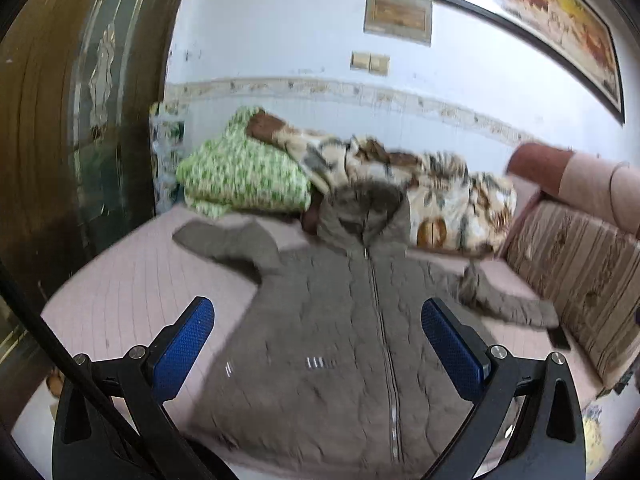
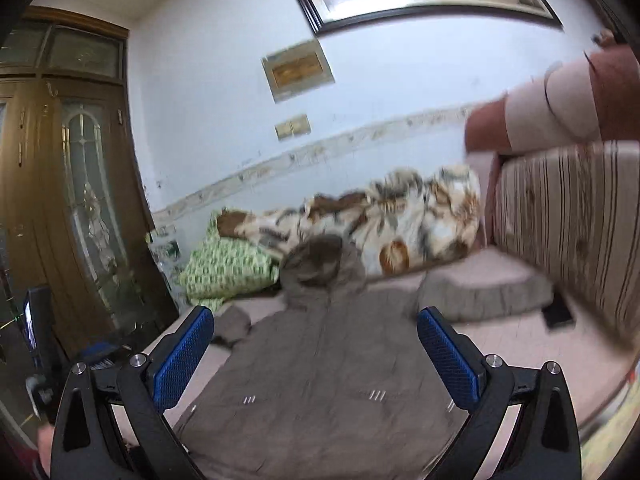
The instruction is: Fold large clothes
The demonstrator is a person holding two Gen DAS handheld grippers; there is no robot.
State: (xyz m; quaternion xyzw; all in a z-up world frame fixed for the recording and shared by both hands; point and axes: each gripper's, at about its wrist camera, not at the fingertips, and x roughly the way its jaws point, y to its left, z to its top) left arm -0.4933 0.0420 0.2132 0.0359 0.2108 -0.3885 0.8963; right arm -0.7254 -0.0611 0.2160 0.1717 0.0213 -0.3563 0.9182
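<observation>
A large grey-brown quilted jacket [image 1: 340, 328] lies front up and zipped on a pink bed, its hood toward the wall and both sleeves spread out. In the right wrist view the same jacket [image 2: 320, 384] fills the lower middle, with its right sleeve [image 2: 484, 292] bunched beside the headboard. My left gripper [image 1: 318, 308] hovers open over the jacket's lower body, blue pads wide apart and nothing between them. Over the jacket's hem my right gripper [image 2: 316, 318] is open too, holding nothing.
A flowered blanket [image 1: 432, 192] and a green patterned quilt [image 1: 240, 172] are piled against the wall behind the hood. A striped headboard [image 2: 568, 224] rises on the right. A wooden wardrobe [image 2: 80, 200] stands left of the pink bed [image 1: 132, 284]. A dark phone [image 2: 558, 314] lies near the headboard.
</observation>
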